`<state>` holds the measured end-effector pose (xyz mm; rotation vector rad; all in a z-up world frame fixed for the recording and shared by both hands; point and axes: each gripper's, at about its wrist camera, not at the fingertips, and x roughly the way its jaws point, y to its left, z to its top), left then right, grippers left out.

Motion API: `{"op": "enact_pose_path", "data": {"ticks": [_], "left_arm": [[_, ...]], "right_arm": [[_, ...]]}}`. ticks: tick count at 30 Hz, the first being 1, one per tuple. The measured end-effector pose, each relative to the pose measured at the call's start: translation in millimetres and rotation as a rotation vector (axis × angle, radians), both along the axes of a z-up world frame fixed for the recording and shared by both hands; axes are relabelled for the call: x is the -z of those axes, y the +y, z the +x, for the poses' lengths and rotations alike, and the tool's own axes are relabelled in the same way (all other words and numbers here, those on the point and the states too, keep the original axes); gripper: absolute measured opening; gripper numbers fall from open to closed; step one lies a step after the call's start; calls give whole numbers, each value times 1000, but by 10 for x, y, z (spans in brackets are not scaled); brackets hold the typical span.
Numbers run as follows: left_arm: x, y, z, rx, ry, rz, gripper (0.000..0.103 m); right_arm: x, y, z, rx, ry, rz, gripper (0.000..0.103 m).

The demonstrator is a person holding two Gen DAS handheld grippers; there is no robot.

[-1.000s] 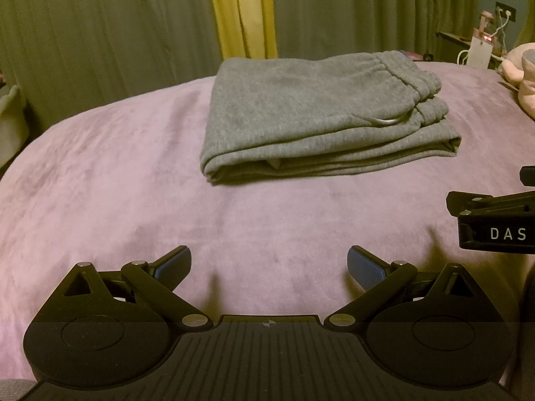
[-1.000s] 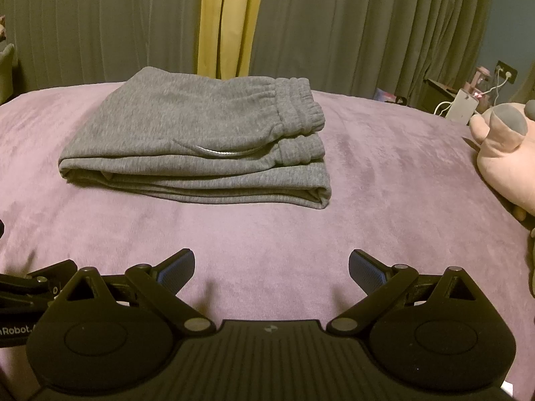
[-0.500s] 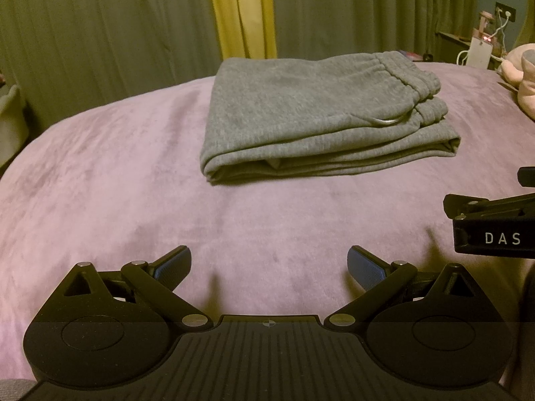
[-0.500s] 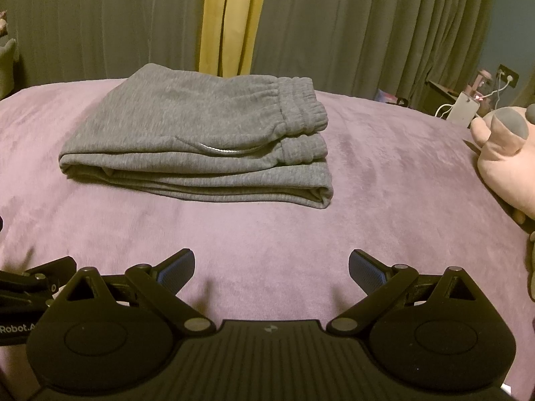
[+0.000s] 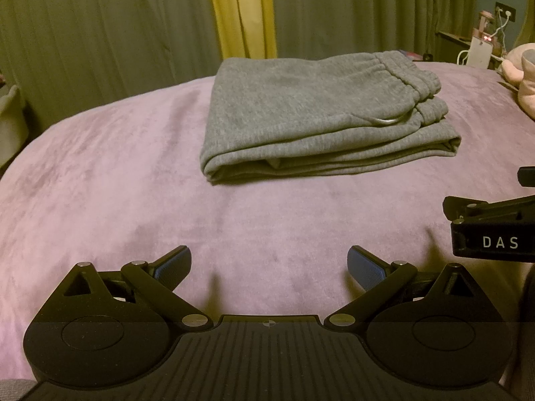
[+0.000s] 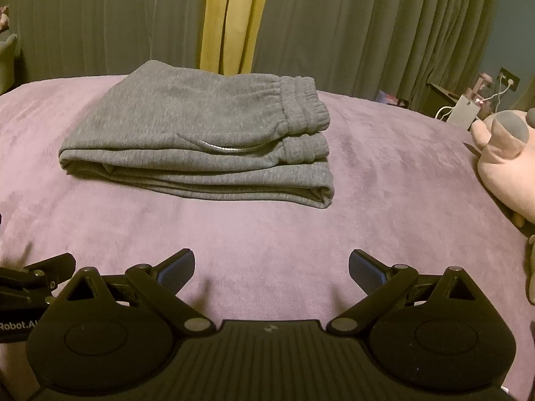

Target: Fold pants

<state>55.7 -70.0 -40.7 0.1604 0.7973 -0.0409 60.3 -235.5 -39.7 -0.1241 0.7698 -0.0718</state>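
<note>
The grey sweatpants (image 5: 317,110) lie folded in a compact stack on the purple blanket (image 5: 117,173), waistband to the right; they also show in the right wrist view (image 6: 207,140). My left gripper (image 5: 269,264) is open and empty, low over the blanket, well short of the pants. My right gripper (image 6: 271,265) is open and empty too, equally short of them. The right gripper's side shows at the right edge of the left wrist view (image 5: 495,230), and the left gripper's side shows at the left edge of the right wrist view (image 6: 33,280).
A pink plush toy (image 6: 505,163) lies on the blanket at the right. Grey-green and yellow curtains (image 6: 230,20) hang behind the bed. A nightstand with chargers and cables (image 6: 468,107) stands at the far right.
Both grippers have stayed open and nearly still; the right wrist view has shifted slightly, so the pants sit a little lower and further right in it. The pants have not moved.
</note>
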Motion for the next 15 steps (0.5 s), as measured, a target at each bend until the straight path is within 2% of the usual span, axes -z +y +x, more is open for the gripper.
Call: {"op": "enact_pose_path", "data": {"ticks": [15], "left_arm": [[-8,24,15,0,-1,2,102]], "right_arm": [[10,25,2,-8,2,-17,99]]}}
